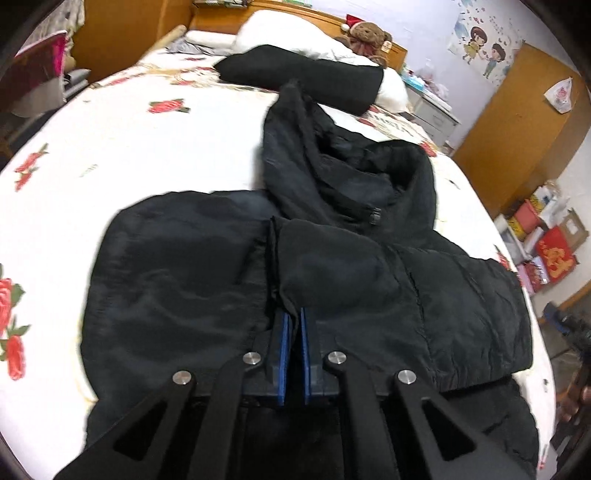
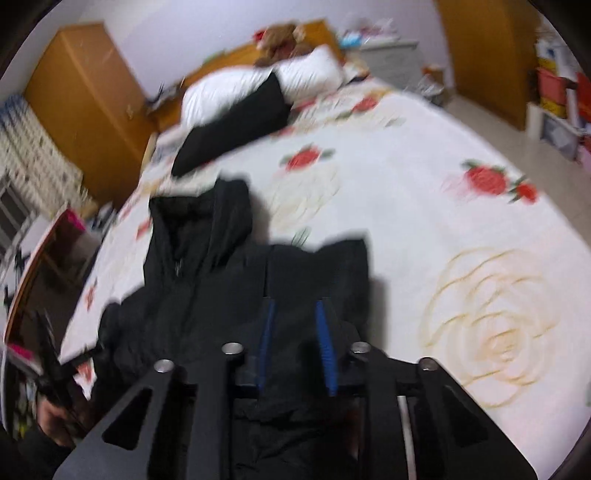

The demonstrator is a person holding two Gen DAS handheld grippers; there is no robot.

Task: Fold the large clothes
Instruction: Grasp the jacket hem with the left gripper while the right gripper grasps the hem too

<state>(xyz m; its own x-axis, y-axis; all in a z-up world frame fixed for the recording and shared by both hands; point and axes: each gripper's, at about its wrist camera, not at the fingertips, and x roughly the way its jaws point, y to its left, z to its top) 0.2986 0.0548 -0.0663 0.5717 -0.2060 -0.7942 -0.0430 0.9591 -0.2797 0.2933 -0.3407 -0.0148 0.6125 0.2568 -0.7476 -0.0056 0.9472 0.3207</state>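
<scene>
A large black hooded padded jacket [image 1: 369,258] lies on the bed, hood toward the pillows. My left gripper [image 1: 294,314] is shut on a fold of the jacket's black fabric, a sleeve or edge, held over the jacket's body. In the right wrist view the same jacket [image 2: 207,295] lies below and left. My right gripper [image 2: 295,306] hovers over the jacket's right side with its blue pads [image 2: 323,332] apart and nothing clearly between them. That view is blurred by motion.
The bed has a white cover with red roses [image 1: 166,107]. A second black garment [image 1: 306,77] lies over white pillows [image 1: 295,33] at the headboard, with a teddy bear [image 1: 369,33]. Wooden wardrobes [image 2: 85,103] and boxes [image 1: 546,236] stand around the bed.
</scene>
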